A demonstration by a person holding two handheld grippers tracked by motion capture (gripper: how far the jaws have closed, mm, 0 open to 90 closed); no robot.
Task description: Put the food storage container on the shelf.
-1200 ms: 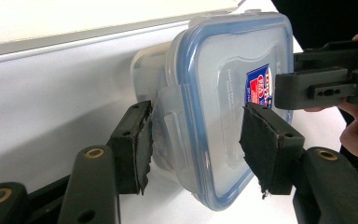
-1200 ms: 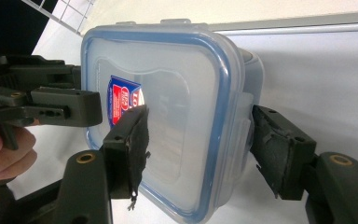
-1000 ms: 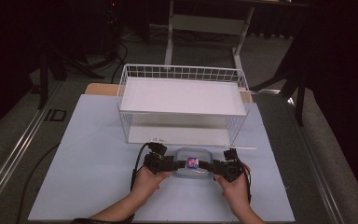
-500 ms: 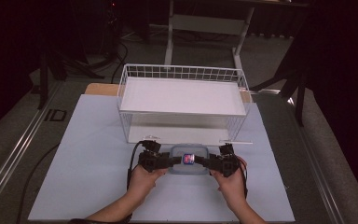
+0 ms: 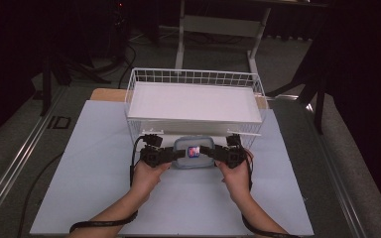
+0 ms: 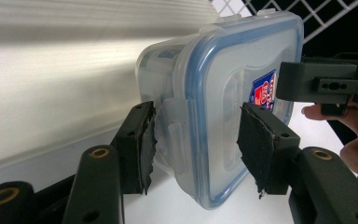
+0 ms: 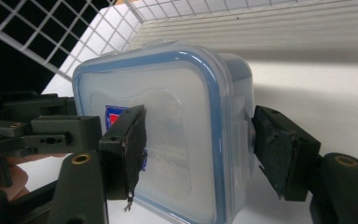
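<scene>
Container: a clear rectangular plastic box with a blue-rimmed snap lid and a red-and-blue label [image 5: 194,152], held between the two grippers just in front of the basket's lower tier, over the sheet; whether it rests on the sheet or hangs just above it cannot be told from the high view.
Left gripper: a black two-jaw hand-held tool [image 5: 174,154] in the person's left hand [image 5: 146,176]; in the left gripper view [image 6: 196,140] its jaws stand partly open around the container's short end, one pad on the side clasp, the other on the lid face near the label.
Right gripper: a matching black two-jaw tool [image 5: 212,152] in the person's right hand [image 5: 236,179]; in the right gripper view [image 7: 199,148] one pad lies on the lid over the label and the other presses the opposite side clasp, so the container is clamped.
Basket: a white wire two-tier rack with a flat white shelf board [image 5: 132,85], standing at the far end of the sheet, directly behind the container.
Sheet: a pale blue rectangular mat [image 5: 94,163] covering the table top beneath hands and basket.
Cables: black leads [image 5: 101,224] trailing from the grippers along both forearms.
</scene>
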